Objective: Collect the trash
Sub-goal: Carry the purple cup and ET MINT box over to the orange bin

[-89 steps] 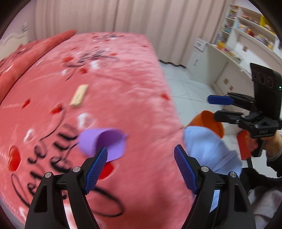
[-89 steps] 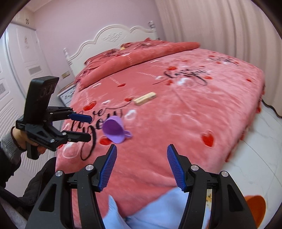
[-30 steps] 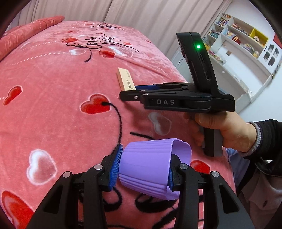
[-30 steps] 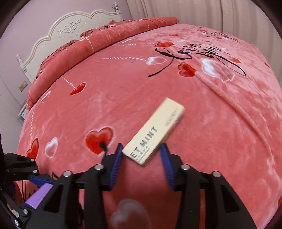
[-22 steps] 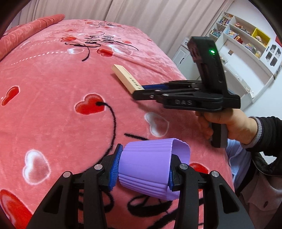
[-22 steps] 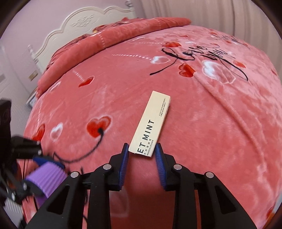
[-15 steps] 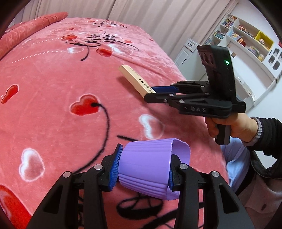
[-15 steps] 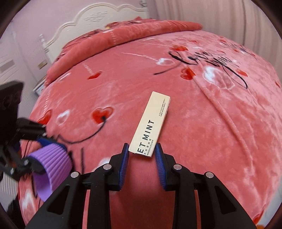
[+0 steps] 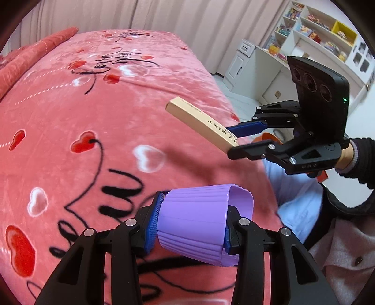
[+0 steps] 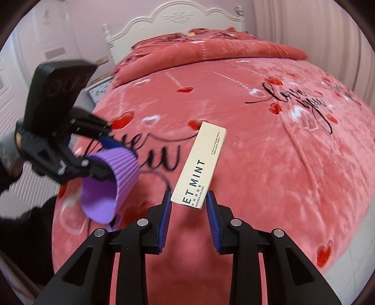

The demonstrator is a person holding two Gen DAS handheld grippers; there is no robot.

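Observation:
A ribbed purple paper cup [image 9: 199,206] lies sideways between the blue pads of my left gripper [image 9: 191,223], which is shut on it above the pink blanket [image 9: 70,105]. My right gripper [image 10: 188,204] is shut on the near end of a long beige "MINT" box [image 10: 201,164], held clear of the bed. In the left wrist view the right gripper [image 9: 234,143] holds that box [image 9: 199,119] at the upper right. In the right wrist view the left gripper [image 10: 103,159] with the cup [image 10: 110,178] is at the left.
The bed's blanket [image 10: 281,176] fills both views, with a white headboard [image 10: 178,21] behind. Beyond the bed's edge are white shelves [image 9: 316,30], a bit of an orange object [image 9: 266,136] behind the right gripper, and a person's light-blue leg [image 9: 295,187].
The right gripper closed on the box and lifted it off the blanket, rolling as it rose. The left gripper, still holding the cup, pulled back and up from the bed.

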